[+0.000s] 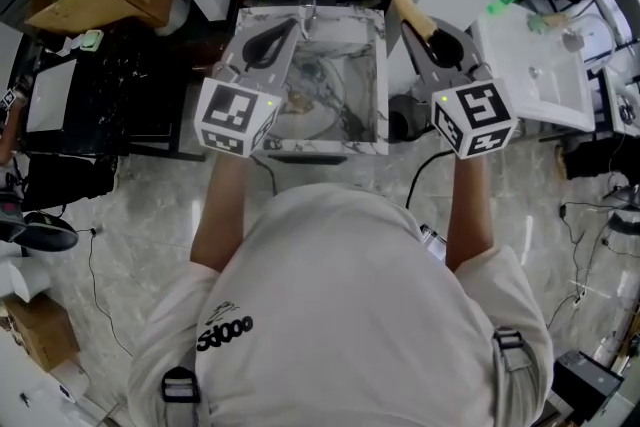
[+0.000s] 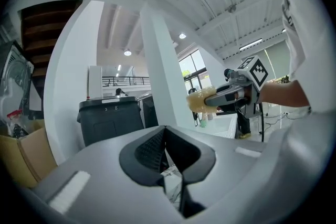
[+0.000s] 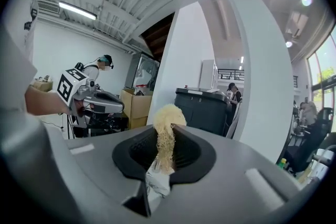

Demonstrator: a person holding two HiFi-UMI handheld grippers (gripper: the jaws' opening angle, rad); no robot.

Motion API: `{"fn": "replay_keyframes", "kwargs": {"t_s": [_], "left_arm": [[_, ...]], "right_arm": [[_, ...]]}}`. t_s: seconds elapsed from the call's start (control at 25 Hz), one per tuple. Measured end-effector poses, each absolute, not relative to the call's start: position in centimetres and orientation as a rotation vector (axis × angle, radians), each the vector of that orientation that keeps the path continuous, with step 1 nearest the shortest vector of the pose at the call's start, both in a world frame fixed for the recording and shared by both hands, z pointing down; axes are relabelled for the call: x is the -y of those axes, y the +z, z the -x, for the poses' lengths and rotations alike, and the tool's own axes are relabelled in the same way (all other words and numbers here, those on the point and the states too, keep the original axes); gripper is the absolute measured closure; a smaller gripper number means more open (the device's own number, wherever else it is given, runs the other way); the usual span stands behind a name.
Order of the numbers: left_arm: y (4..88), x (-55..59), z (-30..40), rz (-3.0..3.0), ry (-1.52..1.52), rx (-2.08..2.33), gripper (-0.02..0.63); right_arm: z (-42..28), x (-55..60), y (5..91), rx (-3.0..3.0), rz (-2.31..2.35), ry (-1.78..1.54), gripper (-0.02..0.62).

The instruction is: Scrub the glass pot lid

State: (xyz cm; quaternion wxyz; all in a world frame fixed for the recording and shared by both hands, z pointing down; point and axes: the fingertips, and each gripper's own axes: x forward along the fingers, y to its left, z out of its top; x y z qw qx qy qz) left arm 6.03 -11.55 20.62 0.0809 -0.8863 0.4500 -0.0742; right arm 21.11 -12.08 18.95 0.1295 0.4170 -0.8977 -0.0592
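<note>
1. Left gripper [image 1: 288,28]: jaws closed together with nothing between them, as its own view [image 2: 165,128] shows. It is held up over the left rear part of the sink [image 1: 300,151] and points away from the person.
2. Right gripper [image 1: 412,23]: jaws clamped narrow on a scrubber [image 1: 400,0], a yellowish fibrous pad. In the right gripper view [image 3: 167,136] the scrubber [image 3: 167,119] stands up between the jaws, with its fluffy top above the tips.
3. Right gripper hangs just outside the sink's right rear corner, off the rim, and also points away.
4. Cross-checks: the left gripper view shows the right gripper [image 2: 210,99] level with it, scrubber [image 2: 198,101] at its tip. The right gripper view shows the left gripper [image 3: 116,106] well apart, jaws closed.
5. Lid [image 1: 318,105]: a round glassy shape in the sink basin, around the middle, and the left gripper covers its left part. The outline blends into the marbled basin, so I can't tell which way up it lies. Neither gripper touches it.
6. Faucet [image 1: 308,13] sits at the middle of the sink's rear edge, between the two grippers.
</note>
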Motion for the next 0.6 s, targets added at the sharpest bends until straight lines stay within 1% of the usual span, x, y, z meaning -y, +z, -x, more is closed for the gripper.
{"fn": "replay_keyframes", "kwargs": {"t_s": [0.32, 0.6], "left_arm": [[16.6, 11.3, -7.2, 2.602, -0.141, -1.302, 0.595], [15.6, 11.1, -7.8, 2.572, -0.150, -1.281, 0.595]], "right_arm": [[-20.8, 11.5, 15.7, 2.642, -1.204, -0.309, 0.546], [-20.3, 11.8, 15.7, 2.641, -1.183, -0.310, 0.549]]}}
